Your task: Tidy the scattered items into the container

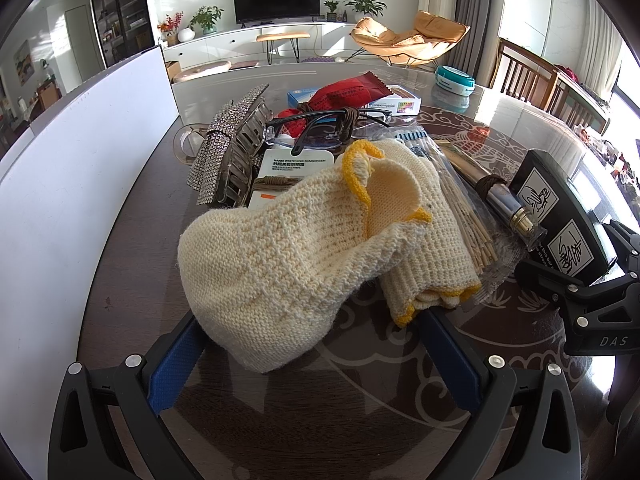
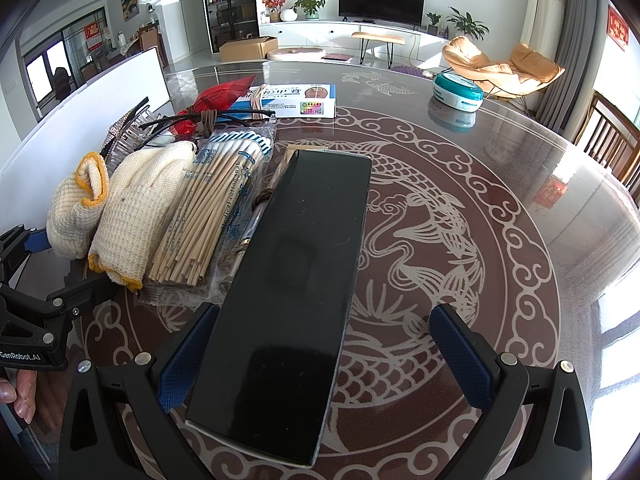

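Two cream knit gloves with yellow cuffs [image 1: 280, 248] lie on the dark patterned glass table [image 1: 360, 400]. My left gripper [image 1: 312, 324] stands open around the nearer glove, its blue pads [image 1: 176, 360] wide apart. In the right wrist view a long black box [image 2: 296, 280] lies flat between the fingers of my right gripper [image 2: 324, 312], which is open; the left pad [image 2: 188, 360] is at the box's side and the right pad stands well clear. The gloves [image 2: 132, 208] lie left of a bag of cotton swabs [image 2: 216, 208]. A white container wall [image 1: 80, 160] rises at the left.
Behind the gloves lie a rhinestone hair clip [image 1: 228, 148], glasses [image 1: 320, 128], a sunscreen box [image 1: 296, 164], a red packet [image 1: 348, 92], a blue-white carton [image 2: 296, 102] and a pen-like tube [image 1: 508, 204]. A teal round tin [image 2: 458, 90] stands far right. A hand [image 2: 20, 396] holds the left gripper.
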A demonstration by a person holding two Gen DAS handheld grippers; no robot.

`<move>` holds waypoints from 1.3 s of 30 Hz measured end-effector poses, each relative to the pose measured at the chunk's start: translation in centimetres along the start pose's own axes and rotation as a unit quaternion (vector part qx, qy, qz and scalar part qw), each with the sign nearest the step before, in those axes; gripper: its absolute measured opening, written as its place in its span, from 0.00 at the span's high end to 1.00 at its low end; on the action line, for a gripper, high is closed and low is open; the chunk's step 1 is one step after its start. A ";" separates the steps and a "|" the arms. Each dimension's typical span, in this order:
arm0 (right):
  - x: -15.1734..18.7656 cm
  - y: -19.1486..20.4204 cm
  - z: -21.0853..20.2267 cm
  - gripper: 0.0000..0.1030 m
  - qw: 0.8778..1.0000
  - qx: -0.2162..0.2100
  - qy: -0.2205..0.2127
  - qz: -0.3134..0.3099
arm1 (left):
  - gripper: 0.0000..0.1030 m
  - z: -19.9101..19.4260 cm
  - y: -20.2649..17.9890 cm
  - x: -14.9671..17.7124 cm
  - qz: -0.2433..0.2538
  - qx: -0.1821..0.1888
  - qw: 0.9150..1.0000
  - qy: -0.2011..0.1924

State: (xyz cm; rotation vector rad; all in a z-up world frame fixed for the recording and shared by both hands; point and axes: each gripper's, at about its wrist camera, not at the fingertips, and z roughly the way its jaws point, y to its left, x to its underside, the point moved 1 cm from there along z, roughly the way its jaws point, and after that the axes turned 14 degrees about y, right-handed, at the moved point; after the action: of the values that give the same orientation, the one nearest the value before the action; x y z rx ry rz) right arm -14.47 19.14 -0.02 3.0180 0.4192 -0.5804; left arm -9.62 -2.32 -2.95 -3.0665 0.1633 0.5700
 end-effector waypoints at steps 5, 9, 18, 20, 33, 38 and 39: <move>0.0 0.0 0.0 0.00 1.000 0.000 0.000 0.000 | 0.00 0.0 0.0 0.0 0.000 0.000 1.000 0.000; 0.0 0.0 0.0 0.00 1.000 0.000 0.000 0.000 | 0.00 -0.1 0.1 0.1 0.001 0.000 1.000 0.000; 0.0 0.0 0.0 0.00 1.000 0.000 0.000 0.000 | 0.00 -0.4 0.6 1.2 0.007 0.004 1.000 0.001; 0.0 0.0 0.0 0.00 1.000 0.000 0.000 0.000 | 0.00 -0.4 0.8 1.5 0.006 0.003 1.000 0.001; 0.0 0.0 0.0 0.00 1.000 0.000 0.000 0.001 | 0.00 -0.3 0.8 1.6 -0.010 -0.003 1.000 -0.002; 0.0 0.0 0.0 0.00 1.000 0.000 0.000 0.001 | 0.00 -0.3 0.8 1.6 -0.010 -0.004 1.000 -0.002; 0.0 0.0 0.0 0.00 1.000 0.000 0.000 0.001 | 0.00 -0.3 0.8 1.5 -0.010 -0.004 1.000 -0.003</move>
State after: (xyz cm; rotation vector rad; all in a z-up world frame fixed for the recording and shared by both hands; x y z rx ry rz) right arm -14.46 19.16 -0.03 3.0187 0.4169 -0.5805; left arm -8.20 -3.30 -3.26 -3.0695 0.1292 0.5786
